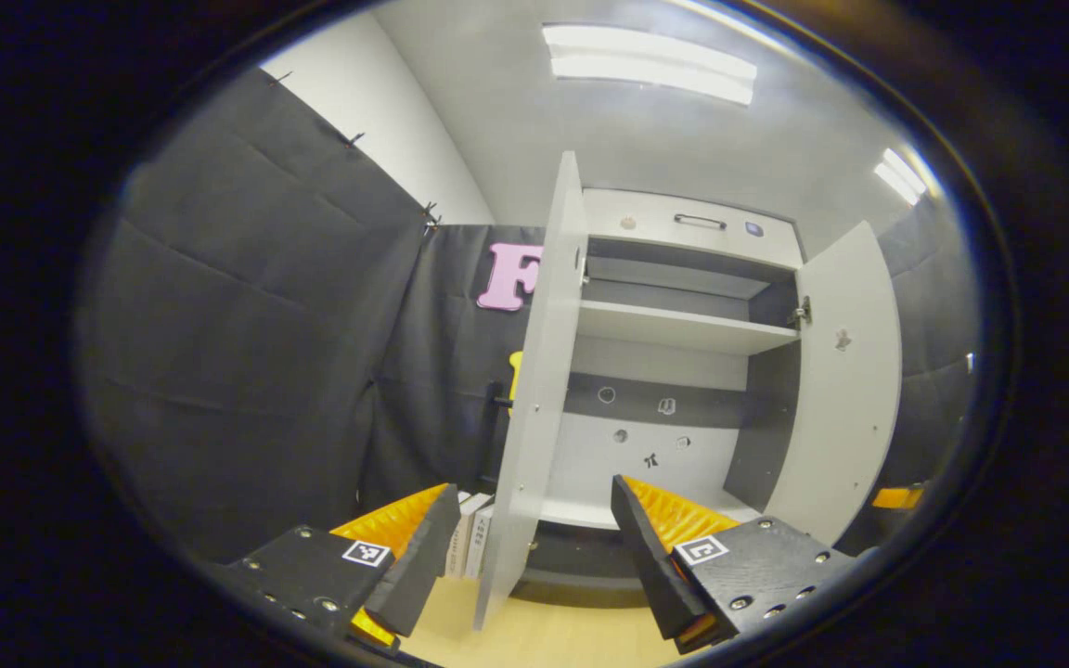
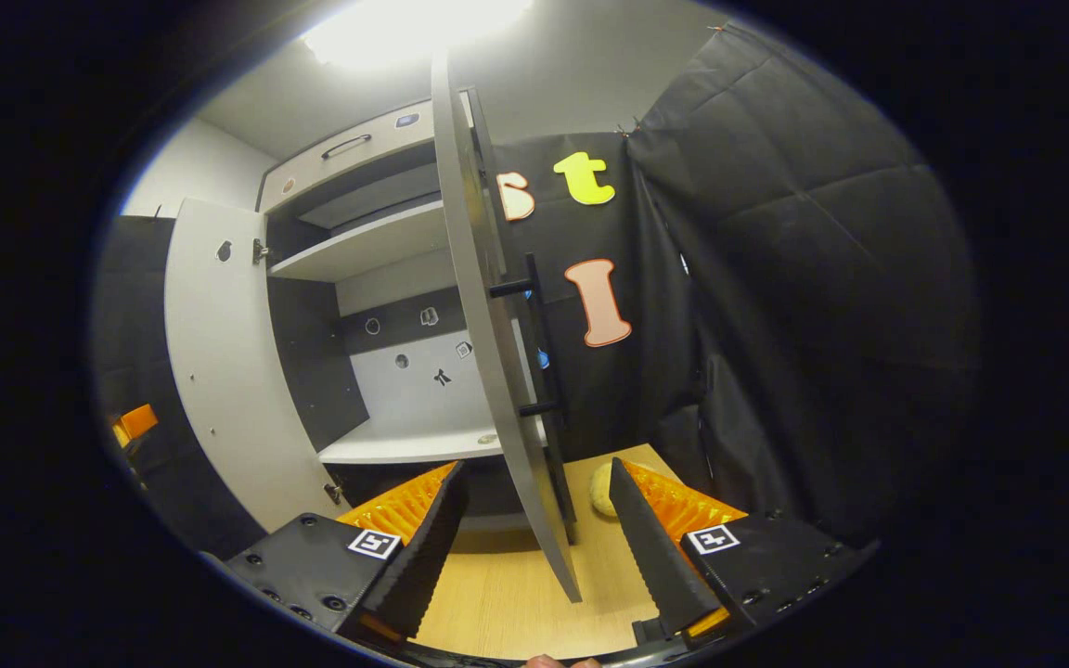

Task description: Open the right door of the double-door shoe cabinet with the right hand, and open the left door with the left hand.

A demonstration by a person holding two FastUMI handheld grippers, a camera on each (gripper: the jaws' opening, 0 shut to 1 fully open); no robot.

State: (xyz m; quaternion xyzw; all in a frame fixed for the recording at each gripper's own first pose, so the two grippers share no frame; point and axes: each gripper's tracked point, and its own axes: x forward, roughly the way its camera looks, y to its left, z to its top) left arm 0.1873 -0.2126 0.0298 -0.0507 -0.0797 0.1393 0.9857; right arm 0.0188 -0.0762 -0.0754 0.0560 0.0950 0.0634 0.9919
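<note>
The grey double-door shoe cabinet [image 1: 683,325] stands with both doors swung out. In the left gripper view, the left door [image 1: 534,390] is edge-on, and its lower edge runs down between the spread fingers of my left gripper [image 1: 533,490], which is open. The right door [image 1: 845,390] hangs open at the right. In the right gripper view, the right door [image 2: 497,353] is edge-on, with its black bar handle [image 2: 544,343] on the outer face. Its lower corner lies between the spread fingers of my right gripper [image 2: 536,467], also open. The left door [image 2: 219,371] shows at the left.
Inside are a shelf [image 1: 683,327] and the cabinet floor [image 2: 405,445]; a drawer front with a handle [image 1: 700,221] sits on top. Books [image 1: 470,547] stand left of the cabinet. A pale rounded object [image 2: 601,489] lies on the wooden floor [image 2: 507,594]. Black cloth walls close in on both sides.
</note>
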